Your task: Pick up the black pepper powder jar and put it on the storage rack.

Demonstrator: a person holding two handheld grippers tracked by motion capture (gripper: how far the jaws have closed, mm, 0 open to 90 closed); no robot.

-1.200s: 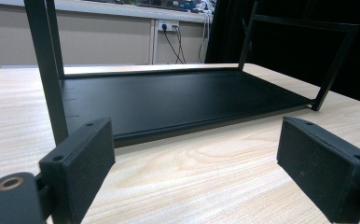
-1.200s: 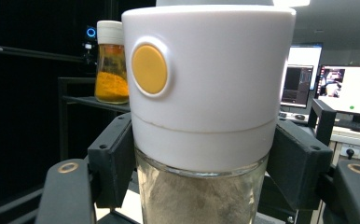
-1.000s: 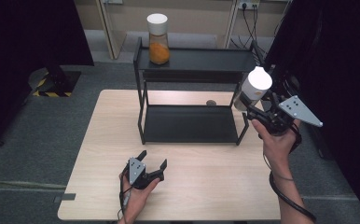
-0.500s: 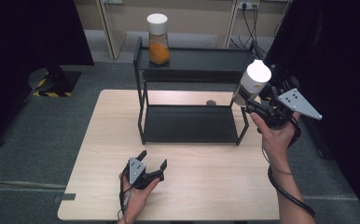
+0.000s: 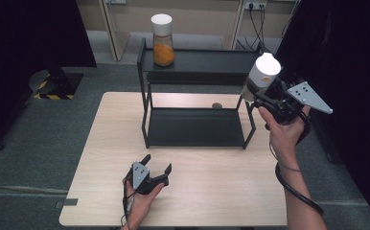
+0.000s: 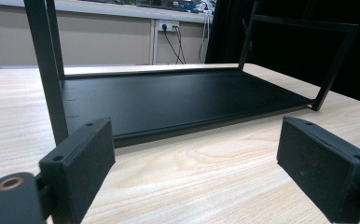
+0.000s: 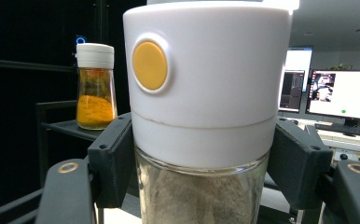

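Right gripper (image 5: 262, 96): up around 2 o'clock off the table's middle, pads (image 7: 113, 158) clamped on the glass just under the white cap of a shaker jar (image 5: 262, 74)
Jar contents: greyish powder, pepper maybe, hard to tell through the glass
Jar position: held in the air by the right end of the black rack (image 5: 197, 62), about level with the top shelf
Other jar (image 5: 163, 40): orange stuff inside, parked on the top shelf's left end, about 12 o'clock
Left gripper (image 5: 155, 168): resting on the table (image 5: 111, 143) at 6 o'clock, pads (image 6: 82, 158) spread wide, nothing between them
Step in hand: looks like shelving the jar, mid-carry, not set down yet
Next move: probably swing toward 11 o'clock over the free shelf space, clear the frame post, lower upright, then let go
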